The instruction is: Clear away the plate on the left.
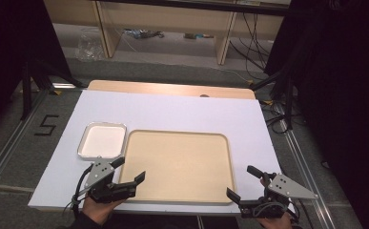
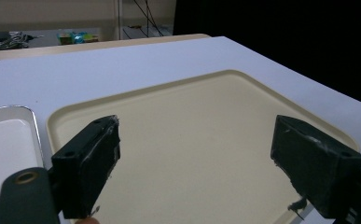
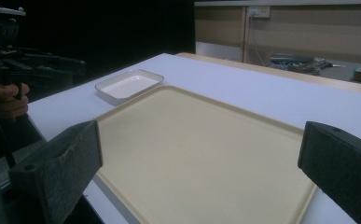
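Your left gripper (image 1: 128, 171): black jaws spread wide, nothing between, over near-left corner of tray. Your right gripper (image 1: 243, 183): jaws likewise spread, nothing pinched, at tray's near-right corner. White sheet (image 1: 172, 112): matte, flat, covers wooden table (image 1: 172, 88). Beige tray (image 1: 178, 164): large smooth plastic rectangle, rounded corners, low rim, nothing on it, near edge of table, centre. Small dish (image 1: 102, 140): shiny metal rim, white inside, nothing in it, touching tray's far-left corner.

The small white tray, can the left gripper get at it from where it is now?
Probably yes: the left gripper hovers open just near the small white tray, with nothing between them.
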`<control>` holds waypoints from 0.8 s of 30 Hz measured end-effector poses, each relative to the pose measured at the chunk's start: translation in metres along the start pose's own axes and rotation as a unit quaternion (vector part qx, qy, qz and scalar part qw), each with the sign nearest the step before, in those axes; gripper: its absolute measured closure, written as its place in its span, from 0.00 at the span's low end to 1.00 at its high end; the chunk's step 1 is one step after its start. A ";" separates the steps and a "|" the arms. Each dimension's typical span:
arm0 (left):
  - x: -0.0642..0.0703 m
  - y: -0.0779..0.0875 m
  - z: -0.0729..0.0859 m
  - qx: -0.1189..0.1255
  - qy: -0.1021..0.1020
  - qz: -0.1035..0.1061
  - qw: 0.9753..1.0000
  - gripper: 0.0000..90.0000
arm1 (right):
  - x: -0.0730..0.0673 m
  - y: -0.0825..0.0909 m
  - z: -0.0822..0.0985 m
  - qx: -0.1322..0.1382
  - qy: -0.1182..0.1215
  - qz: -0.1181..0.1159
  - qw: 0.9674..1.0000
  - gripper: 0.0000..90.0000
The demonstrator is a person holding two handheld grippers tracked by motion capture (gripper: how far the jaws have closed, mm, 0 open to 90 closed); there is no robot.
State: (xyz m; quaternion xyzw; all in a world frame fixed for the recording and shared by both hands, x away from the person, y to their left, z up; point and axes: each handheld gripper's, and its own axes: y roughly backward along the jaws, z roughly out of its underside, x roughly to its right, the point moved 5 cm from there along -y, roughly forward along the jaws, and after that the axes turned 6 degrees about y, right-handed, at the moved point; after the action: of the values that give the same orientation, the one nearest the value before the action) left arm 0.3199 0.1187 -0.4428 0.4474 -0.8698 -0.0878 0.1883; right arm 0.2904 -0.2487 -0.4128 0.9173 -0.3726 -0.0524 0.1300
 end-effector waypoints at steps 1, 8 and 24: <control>-0.001 0.000 0.000 0.001 0.002 0.000 1.000 0.17 | 0.000 0.000 0.000 0.000 0.000 0.000 1.000 0.00; -0.006 -0.001 0.000 -0.006 0.006 -0.004 1.000 0.17 | 0.000 0.000 0.000 -0.002 0.002 0.000 1.000 0.00; -0.022 -0.001 -0.003 0.001 0.013 -0.025 1.000 0.17 | 0.000 -0.001 0.000 0.007 0.001 0.002 1.000 0.00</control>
State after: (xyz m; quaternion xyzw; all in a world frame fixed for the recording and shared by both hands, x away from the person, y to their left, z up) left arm 0.3335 0.1358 -0.4462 0.4705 -0.8559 -0.0858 0.1965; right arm 0.2913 -0.2483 -0.4128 0.9174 -0.3750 -0.0489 0.1242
